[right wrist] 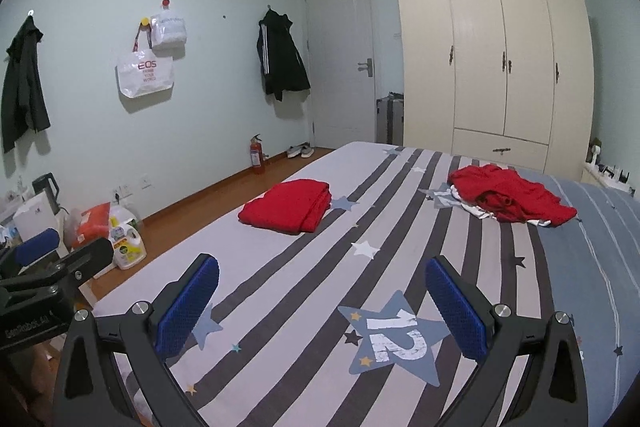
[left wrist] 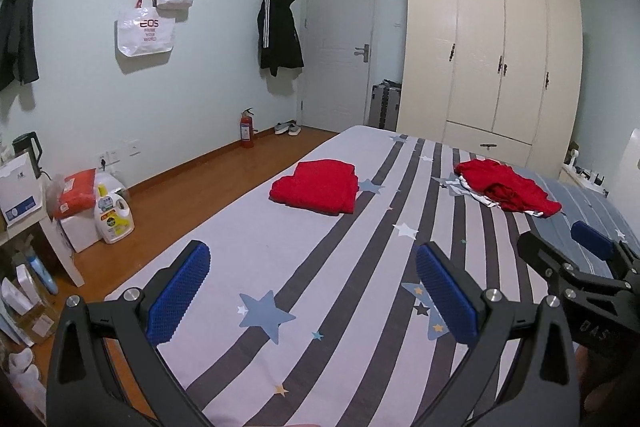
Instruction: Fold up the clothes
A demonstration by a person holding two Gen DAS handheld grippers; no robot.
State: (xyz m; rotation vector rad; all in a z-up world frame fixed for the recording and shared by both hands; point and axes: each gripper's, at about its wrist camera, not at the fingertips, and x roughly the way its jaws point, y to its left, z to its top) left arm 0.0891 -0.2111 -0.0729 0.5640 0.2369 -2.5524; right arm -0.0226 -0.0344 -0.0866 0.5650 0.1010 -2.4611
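Observation:
A folded red garment (left wrist: 316, 187) (right wrist: 289, 205) lies flat on the striped bed (left wrist: 280, 251) (right wrist: 280, 267), left of centre. Farther right, a crumpled pile of red and white clothes (left wrist: 506, 187) (right wrist: 510, 197) sits near the blue part of the bedding. My left gripper (left wrist: 312, 287) hovers open over the near end of the bed, nothing between its blue pads. My right gripper (right wrist: 322, 297) is open too, empty, above the "12" star print. Each gripper shows at the edge of the other's view: the right gripper (left wrist: 576, 247), the left gripper (right wrist: 60, 251).
A cream wardrobe (left wrist: 492, 55) stands beyond the bed's far end, a suitcase on top. Wooden floor (left wrist: 192, 195) runs along the left, with a detergent jug (left wrist: 112, 215), boxes, a small table, a fire extinguisher (left wrist: 247, 129) and shoes. Jackets and bags hang on the wall.

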